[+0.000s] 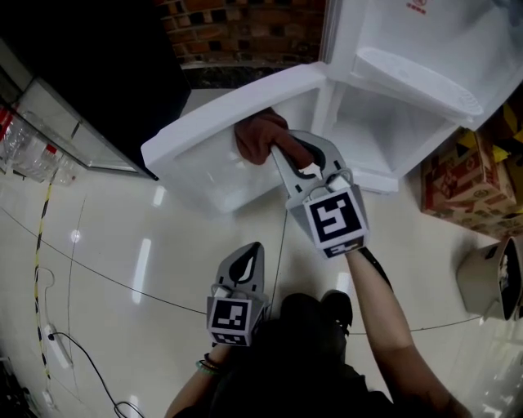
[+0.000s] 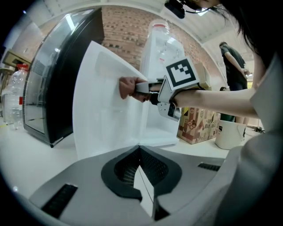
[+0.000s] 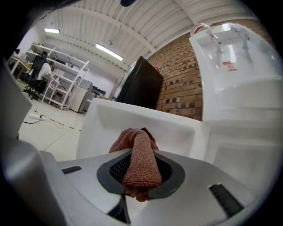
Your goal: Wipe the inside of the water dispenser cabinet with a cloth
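Holding check: right gripper is clamped on the cloth, with reddish-brown terry bunched between the jaws and sticking out past their tips. The cloth is pressed against the inner face of the white door, which stands swung open to the left of the cabinet. Cabinet interior is white.

Left gripper is held near and low, well apart from the door. Its jaws are together with nothing between them.

Writing:
- Red print on the dispenser front above the cabinet, too small to read.
- Printing on the brown box right of the cabinet, not legible.
- Black-and-white square marker on the right gripper's cube, and likewise on the left.

A pale bucket sits near right.
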Demonstrator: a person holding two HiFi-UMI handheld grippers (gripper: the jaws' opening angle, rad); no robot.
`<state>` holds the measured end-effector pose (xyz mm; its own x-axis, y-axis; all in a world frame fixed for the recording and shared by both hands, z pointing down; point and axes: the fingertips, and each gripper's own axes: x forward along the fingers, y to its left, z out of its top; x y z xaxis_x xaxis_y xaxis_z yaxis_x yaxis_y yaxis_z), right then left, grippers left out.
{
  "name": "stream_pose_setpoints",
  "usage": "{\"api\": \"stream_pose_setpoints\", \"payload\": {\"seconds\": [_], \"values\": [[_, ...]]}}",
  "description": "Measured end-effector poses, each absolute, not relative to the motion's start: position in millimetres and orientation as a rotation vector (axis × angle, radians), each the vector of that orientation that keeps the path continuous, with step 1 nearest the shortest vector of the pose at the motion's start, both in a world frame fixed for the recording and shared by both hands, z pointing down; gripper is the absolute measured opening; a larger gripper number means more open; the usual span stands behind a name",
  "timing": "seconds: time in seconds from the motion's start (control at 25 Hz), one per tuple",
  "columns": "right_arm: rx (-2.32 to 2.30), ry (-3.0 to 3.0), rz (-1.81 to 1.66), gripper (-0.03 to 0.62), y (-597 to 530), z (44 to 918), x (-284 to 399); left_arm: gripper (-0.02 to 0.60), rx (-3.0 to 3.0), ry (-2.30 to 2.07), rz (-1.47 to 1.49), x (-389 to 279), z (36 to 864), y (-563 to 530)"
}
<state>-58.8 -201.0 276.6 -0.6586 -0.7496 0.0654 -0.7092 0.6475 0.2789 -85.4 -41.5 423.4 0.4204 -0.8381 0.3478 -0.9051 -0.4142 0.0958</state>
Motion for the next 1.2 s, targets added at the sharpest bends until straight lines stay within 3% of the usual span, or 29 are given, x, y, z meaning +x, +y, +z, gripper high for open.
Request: {"api": "stream_pose_setpoints", "payload": {"seconds": [0.32,0.84,1.2], "values": [[1.376,-2.558,-0.258,0.072,-234.5,296.0,3.6,-0.021,2.406,-1.515,0.359,-85.6,424.3,-40.7],[0.676,-2.855,-0.355,0.072,-111.7,335.4,-152.8,-0.021,2.382,-1.520,0.351,-88.3,426.7,-40.1],[0.936,-2.725,-0.253,0.072,-174.2,344.4,-96.9,-0.021,2.374,-1.526,0.346,-90.9,427.3,-39.3]]}}
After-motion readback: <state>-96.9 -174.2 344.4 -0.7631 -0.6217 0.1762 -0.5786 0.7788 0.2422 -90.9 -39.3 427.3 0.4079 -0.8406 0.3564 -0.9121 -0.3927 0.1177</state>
